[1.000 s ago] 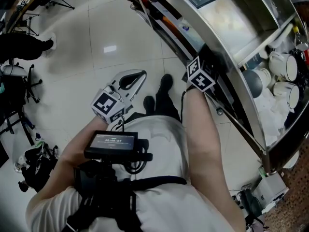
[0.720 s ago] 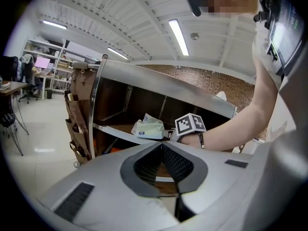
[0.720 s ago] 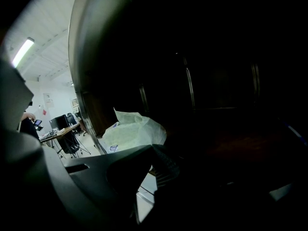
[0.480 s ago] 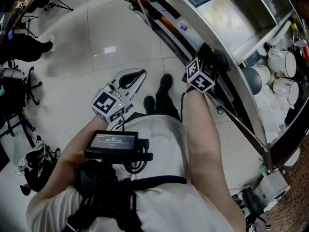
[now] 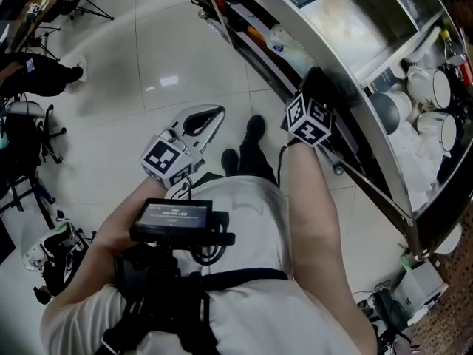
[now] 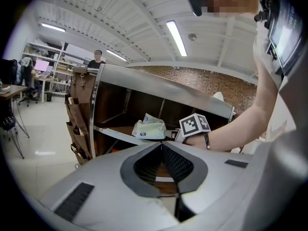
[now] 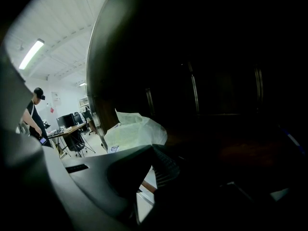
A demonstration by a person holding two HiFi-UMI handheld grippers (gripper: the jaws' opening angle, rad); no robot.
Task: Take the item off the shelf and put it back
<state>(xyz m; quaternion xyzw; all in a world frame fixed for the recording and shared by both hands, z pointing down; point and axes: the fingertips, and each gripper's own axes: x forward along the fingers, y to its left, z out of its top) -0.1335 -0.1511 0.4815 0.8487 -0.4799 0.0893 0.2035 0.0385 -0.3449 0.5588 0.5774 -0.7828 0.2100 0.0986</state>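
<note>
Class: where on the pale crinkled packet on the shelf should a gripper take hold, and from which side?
Probably pinch the packet by its upstanding crumpled top flap, coming through the open front of the shelf: the flap is thin, and the unit is closed above.

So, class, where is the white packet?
The white packet lies on the shelf, just beyond the right gripper, left of centre in the right gripper view.

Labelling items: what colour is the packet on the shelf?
The packet is pale greenish-white; it shows best in the left gripper view.
</note>
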